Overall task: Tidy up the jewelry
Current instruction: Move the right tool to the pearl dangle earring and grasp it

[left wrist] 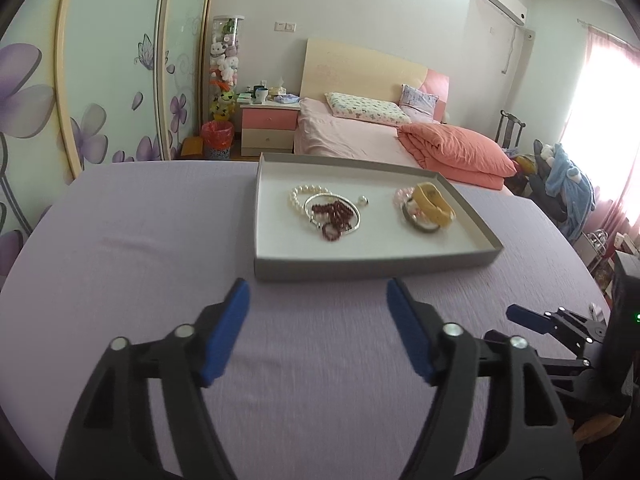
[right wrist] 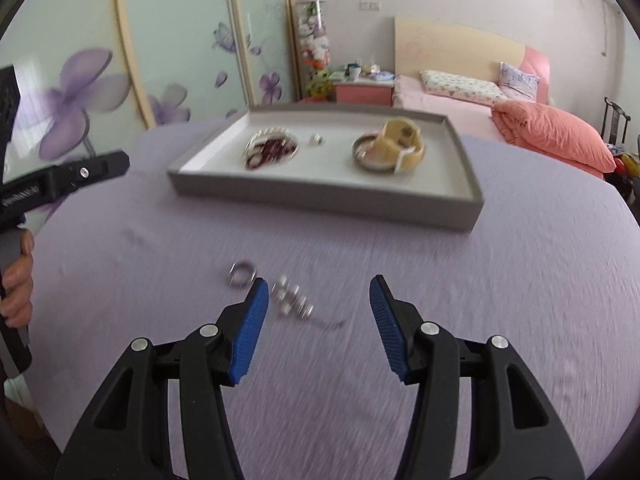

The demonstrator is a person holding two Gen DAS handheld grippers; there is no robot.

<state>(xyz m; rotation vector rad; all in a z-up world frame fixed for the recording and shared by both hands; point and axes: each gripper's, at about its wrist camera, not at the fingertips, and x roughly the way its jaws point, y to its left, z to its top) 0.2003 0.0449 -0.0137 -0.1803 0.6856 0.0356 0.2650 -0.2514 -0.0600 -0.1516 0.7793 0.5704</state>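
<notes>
Jewelry lies gathered in a shallow grey tray (left wrist: 372, 268) on a desk (left wrist: 140, 264) draped in lilac cloth: a pearl bracelet (left wrist: 298, 197), a silver bangle (left wrist: 352, 229) and dark red beads (left wrist: 334, 216) overlap on the tray's left side, a small pearl piece (left wrist: 363, 200) sits just beside them, and a yellow band (left wrist: 434, 201) rests on a grey bangle (left wrist: 420, 226) on the right side. Outside the tray, a silver ring (right wrist: 241, 274) and a blurred cluster of small silver pieces (right wrist: 294, 304) lie on the cloth near the front edge, well apart from the tray. The left tongs (left wrist: 318, 332) hang released above bare cloth short of the tray, blue pads spread wide with nothing between them. The right tongs (right wrist: 316, 326) are also released, parted over the silver cluster, the left pad just beside the ring, gripping neither. A person's hand (right wrist: 18, 280) holds the left tool's handle at the frame's edge. A bed (left wrist: 360, 136) with pink bedding stands behind the desk.
</notes>
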